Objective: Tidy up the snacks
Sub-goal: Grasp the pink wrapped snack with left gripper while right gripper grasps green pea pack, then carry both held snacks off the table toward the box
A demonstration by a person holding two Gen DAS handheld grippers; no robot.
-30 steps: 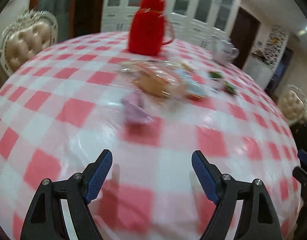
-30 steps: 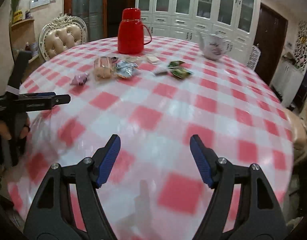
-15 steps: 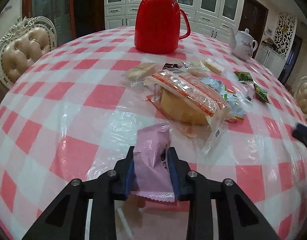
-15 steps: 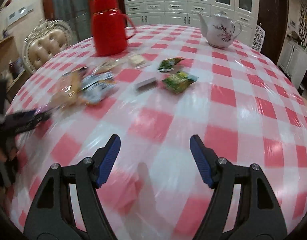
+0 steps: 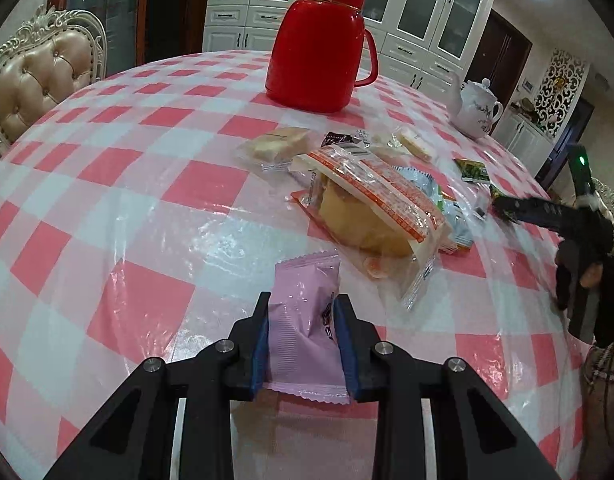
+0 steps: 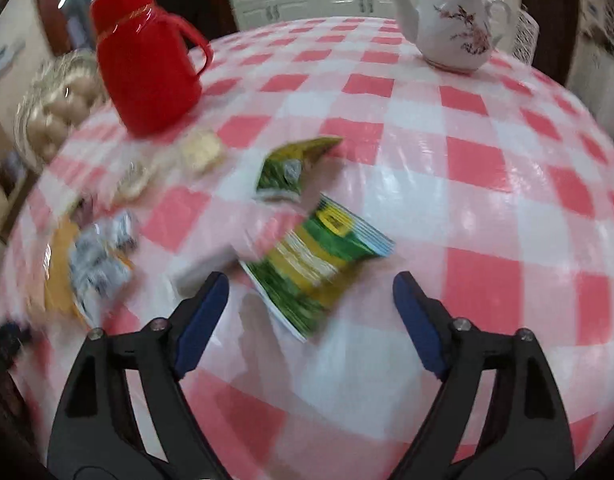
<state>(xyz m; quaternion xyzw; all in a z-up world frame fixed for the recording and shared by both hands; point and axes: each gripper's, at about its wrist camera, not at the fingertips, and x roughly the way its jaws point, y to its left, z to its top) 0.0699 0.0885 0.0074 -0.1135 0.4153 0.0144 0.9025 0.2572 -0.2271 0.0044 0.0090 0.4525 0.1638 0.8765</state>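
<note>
My left gripper (image 5: 303, 334) is shut on a pink snack packet (image 5: 305, 320) that lies on the checked tablecloth. Just beyond it sits a large bagged bread (image 5: 371, 208) amid a heap of small snack packets (image 5: 279, 148). In the right wrist view my right gripper (image 6: 311, 306) hangs over a green and yellow snack packet (image 6: 315, 264); its jaws are opening wide and the pads do not touch the packet, which lies just ahead between the tips. A second green packet (image 6: 291, 168) lies further back. The picture there is blurred by motion.
A red thermos jug (image 5: 319, 40) stands behind the heap and a white teapot (image 6: 459, 28) at the far right. A padded chair (image 5: 39, 84) stands at the table's left edge. The person's hand with the right gripper (image 5: 579, 248) shows at the right of the left wrist view.
My left gripper went forward and shut on the pink packet, then stayed. My right gripper swept forward and left across the table to the green packets, and its jaws stand wider.
</note>
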